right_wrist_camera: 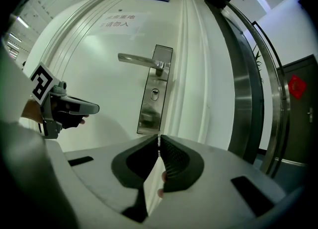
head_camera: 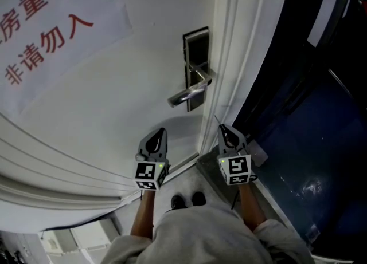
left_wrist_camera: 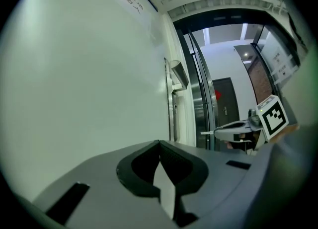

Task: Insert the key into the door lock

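A silver lock plate (head_camera: 195, 65) with a lever handle (head_camera: 186, 94) sits on the white door; its keyhole (right_wrist_camera: 155, 93) shows below the handle (right_wrist_camera: 140, 60) in the right gripper view. My right gripper (head_camera: 222, 129) is shut on a thin key (right_wrist_camera: 158, 140) whose tip pokes out ahead of the jaws, below the plate (right_wrist_camera: 154, 86) and short of it. My left gripper (head_camera: 161, 133) hangs level beside it, facing the door below the handle, its jaws shut with nothing seen between them. The left gripper view shows the right gripper (left_wrist_camera: 237, 129) and the plate edge-on (left_wrist_camera: 172, 105).
A white paper sign with red characters (head_camera: 43, 28) hangs on the door at upper left. The door frame (head_camera: 229, 56) runs just right of the plate, with a dark opening (head_camera: 309, 114) beyond it. The person's shoes (head_camera: 188, 201) stand at the threshold.
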A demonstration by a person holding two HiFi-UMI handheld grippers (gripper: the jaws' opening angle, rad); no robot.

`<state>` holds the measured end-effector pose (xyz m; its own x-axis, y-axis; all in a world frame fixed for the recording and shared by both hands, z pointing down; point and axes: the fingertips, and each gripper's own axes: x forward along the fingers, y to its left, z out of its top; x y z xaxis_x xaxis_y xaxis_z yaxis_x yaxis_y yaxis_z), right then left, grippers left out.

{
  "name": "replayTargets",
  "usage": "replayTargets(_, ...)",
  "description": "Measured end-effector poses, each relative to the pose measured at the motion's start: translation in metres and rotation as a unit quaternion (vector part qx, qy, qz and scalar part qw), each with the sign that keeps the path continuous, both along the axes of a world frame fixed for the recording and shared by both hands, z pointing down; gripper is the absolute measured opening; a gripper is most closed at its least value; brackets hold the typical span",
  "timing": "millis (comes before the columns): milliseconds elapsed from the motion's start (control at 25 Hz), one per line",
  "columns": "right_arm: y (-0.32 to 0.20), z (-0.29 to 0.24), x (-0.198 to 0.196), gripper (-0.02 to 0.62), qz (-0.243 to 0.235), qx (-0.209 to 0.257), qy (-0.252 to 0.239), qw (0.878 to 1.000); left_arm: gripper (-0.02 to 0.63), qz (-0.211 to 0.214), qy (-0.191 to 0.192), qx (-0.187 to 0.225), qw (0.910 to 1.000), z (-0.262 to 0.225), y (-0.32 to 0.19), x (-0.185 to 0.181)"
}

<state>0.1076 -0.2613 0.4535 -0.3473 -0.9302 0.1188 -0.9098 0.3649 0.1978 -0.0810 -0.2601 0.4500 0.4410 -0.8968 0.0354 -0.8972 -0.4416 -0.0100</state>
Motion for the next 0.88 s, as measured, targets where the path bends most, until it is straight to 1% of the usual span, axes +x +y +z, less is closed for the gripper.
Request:
replayTargets(280, 0.001, -0.007, -0.006, 0.029, 0.004, 0.006, 0.01, 1.0, 0.018, 0.004, 0.005, 0.006, 1.0, -0.005, 0.0, -0.008)
replayTargets(440, -0.003, -0.019, -0.009, 0.029, 0.001, 0.022, 0.025, 0.999, 0.018, 0.008, 0.005, 0.008, 0.9999, -0.006, -0.001, -0.008)
replayTargets(680, -0.014, -0.052, -0.016, 0.029, -0.017, 0.069, 0.079, 0.994, 0.018, 0.013, 0.005, 0.011, 0.9998, -0.01, -0.001, -0.008)
replayTargets(880, -0.024, -0.079, -0.023, 0.029, -0.032, 0.111, 0.133, 0.984, 0.018, 0.012, 0.004, 0.014, 0.9998, -0.012, -0.001, -0.01)
